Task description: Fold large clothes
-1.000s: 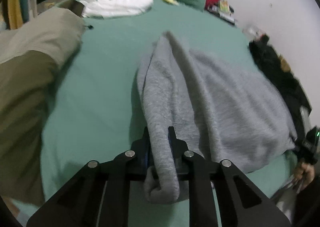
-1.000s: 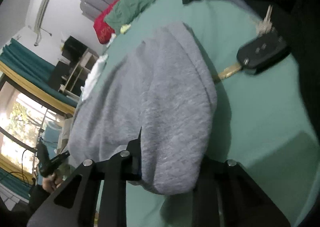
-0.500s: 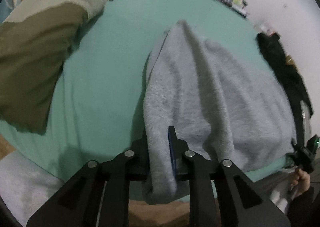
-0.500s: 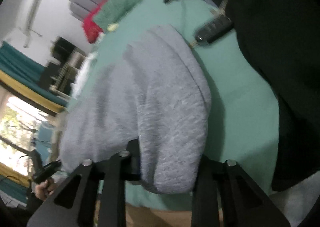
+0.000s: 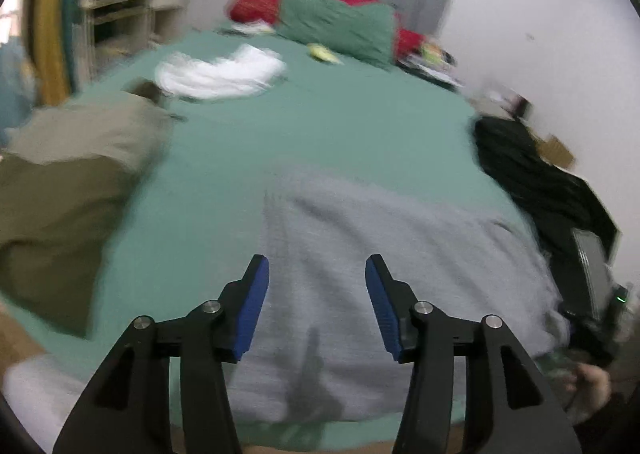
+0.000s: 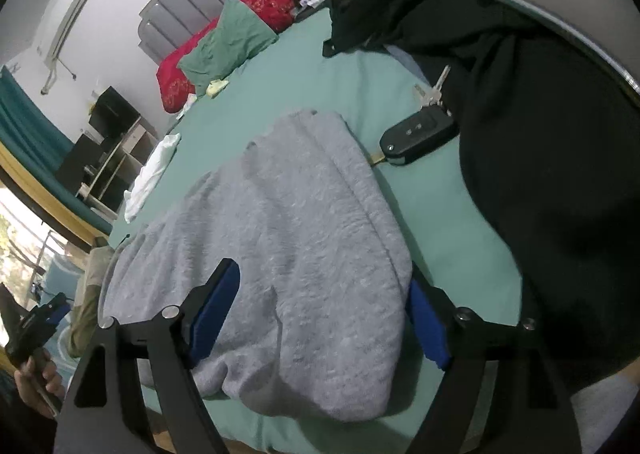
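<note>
A grey fleece garment (image 5: 380, 254) lies folded on the green bed sheet (image 5: 320, 125), reaching the near edge. My left gripper (image 5: 317, 266) hovers above its near part, jaws opening, blue pads apart with nothing gripped; the view is blurred by motion. In the right wrist view the garment's (image 6: 304, 221) thick folded end sits between the spread, still opening jaws of my right gripper (image 6: 324, 286). The fabric covers part of the right pad, and neither pad presses on it. The left gripper (image 6: 40, 322), held in a hand, shows at the lower left of that view.
An olive garment (image 5: 60, 193) hangs over the bed's left edge, and a white one (image 5: 216, 73) lies further back. Black clothes (image 6: 540, 153) are piled on the right, with a car key (image 6: 420, 133) beside the grey garment. Green and red pillows (image 5: 336, 27) lean on the headboard.
Both grippers, shut on the grey garment's folded edge before, have opened and let it go. The left one has lifted and drawn back, and the garment now lies flat on the bed.
</note>
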